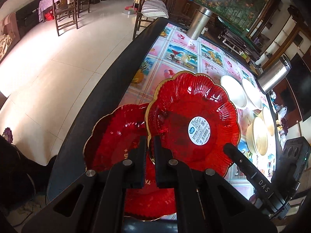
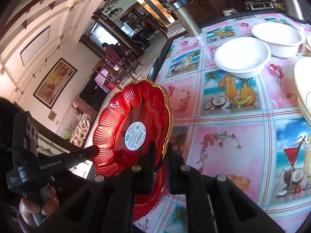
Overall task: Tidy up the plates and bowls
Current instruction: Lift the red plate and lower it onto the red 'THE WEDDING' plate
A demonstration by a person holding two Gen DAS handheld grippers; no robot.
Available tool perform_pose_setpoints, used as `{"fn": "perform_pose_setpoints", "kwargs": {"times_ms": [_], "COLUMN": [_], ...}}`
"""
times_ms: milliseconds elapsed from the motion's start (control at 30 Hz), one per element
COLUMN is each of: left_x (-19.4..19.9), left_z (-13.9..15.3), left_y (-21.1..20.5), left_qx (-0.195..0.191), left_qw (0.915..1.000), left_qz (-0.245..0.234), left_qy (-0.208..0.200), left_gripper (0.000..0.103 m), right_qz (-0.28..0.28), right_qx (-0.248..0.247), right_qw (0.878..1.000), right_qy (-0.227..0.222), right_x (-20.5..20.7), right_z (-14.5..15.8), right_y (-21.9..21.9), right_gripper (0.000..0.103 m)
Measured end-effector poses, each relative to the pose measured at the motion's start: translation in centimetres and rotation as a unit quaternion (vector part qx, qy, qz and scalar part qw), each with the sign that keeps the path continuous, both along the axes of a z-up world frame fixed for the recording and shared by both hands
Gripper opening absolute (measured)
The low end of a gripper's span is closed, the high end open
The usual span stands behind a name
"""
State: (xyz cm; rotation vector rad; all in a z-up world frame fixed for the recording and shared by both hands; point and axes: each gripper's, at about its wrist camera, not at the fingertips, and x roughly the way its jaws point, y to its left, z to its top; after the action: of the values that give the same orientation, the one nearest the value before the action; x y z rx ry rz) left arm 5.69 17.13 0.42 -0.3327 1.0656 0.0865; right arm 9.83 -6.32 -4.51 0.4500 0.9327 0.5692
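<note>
Fruit-print tablecloth, scalloped gold-rimmed red plate pinched by left tongs and right tongs

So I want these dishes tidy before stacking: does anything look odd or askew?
Yes. The upper red plate, pinched at opposite rims by the left gripper and right gripper, is tilted steeply over a second red plate, and a white product sticker sits at its centre.

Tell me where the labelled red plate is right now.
The labelled red plate is lifted and tilted above a second red plate at the table's near edge, pinched by both grippers.
</note>
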Motion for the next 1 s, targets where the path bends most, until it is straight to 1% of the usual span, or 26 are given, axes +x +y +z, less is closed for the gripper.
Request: {"fn": "perform_pose_setpoints", "kwargs": {"times_ms": [200, 333, 467, 600, 633, 700, 800, 867, 933, 1000], "left_x": [-2.6, -3.2, -3.4, -3.5, -3.6, -3.9, -4.4, -4.8, -5.4, -6.0], "left_z": [-1.8, -3.4, -5.2, -5.7, -5.6, -5.1, -4.3, -3.8, -3.3, -2.7], "left_y": [1.9, 2.6, 3.0, 3.3, 3.3, 3.3, 3.5, 3.8, 4.1, 4.1], "left_qx": [0.003, 0.005, 0.008, 0.021, 0.028, 0.059, 0.091, 0.099, 0.098, 0.094], "left_qw": [0.9998, 0.9995, 0.9989, 0.9987, 0.9986, 0.9974, 0.9951, 0.9941, 0.9935, 0.9929], "left_qz": [0.012, 0.013, 0.016, 0.021, 0.023, 0.031, 0.040, 0.044, 0.050, 0.054], "left_qy": [0.013, 0.028, 0.044, 0.042, 0.039, 0.026, 0.003, -0.011, -0.030, -0.049], "left_gripper": [0.005, 0.006, 0.006, 0.006, 0.006, 0.006, 0.006, 0.006, 0.006, 0.006], "right_qz": [0.032, 0.040, 0.043, 0.047, 0.049, 0.049, 0.037, 0.029, 0.019, 0.006], "right_qx": [-0.030, -0.055, -0.083, -0.124, -0.136, -0.161, -0.214, -0.236, -0.243, -0.259], "right_qw": [0.999, 0.998, 0.995, 0.991, 0.989, 0.986, 0.974, 0.966, 0.960, 0.949], "right_qy": [0.010, 0.015, 0.022, 0.005, -0.002, -0.021, -0.066, -0.098, -0.138, -0.181], "right_x": [-2.7, -4.0, -4.3, -4.9, -5.1, -5.6, -6.9, -8.1, -9.2, -10.2], "right_z": [-0.9, -1.9, -3.1, -3.3, -3.3, -3.1, -2.7, -2.1, -1.2, -0.1], "right_y": [3.3, 4.7, 5.9, 7.2, 7.5, 8.1, 9.3, 9.7, 9.7, 9.9], "right_gripper": [0.009, 0.009, 0.009, 0.011, 0.011, 0.017, 0.020, 0.023, 0.025, 0.030]}}
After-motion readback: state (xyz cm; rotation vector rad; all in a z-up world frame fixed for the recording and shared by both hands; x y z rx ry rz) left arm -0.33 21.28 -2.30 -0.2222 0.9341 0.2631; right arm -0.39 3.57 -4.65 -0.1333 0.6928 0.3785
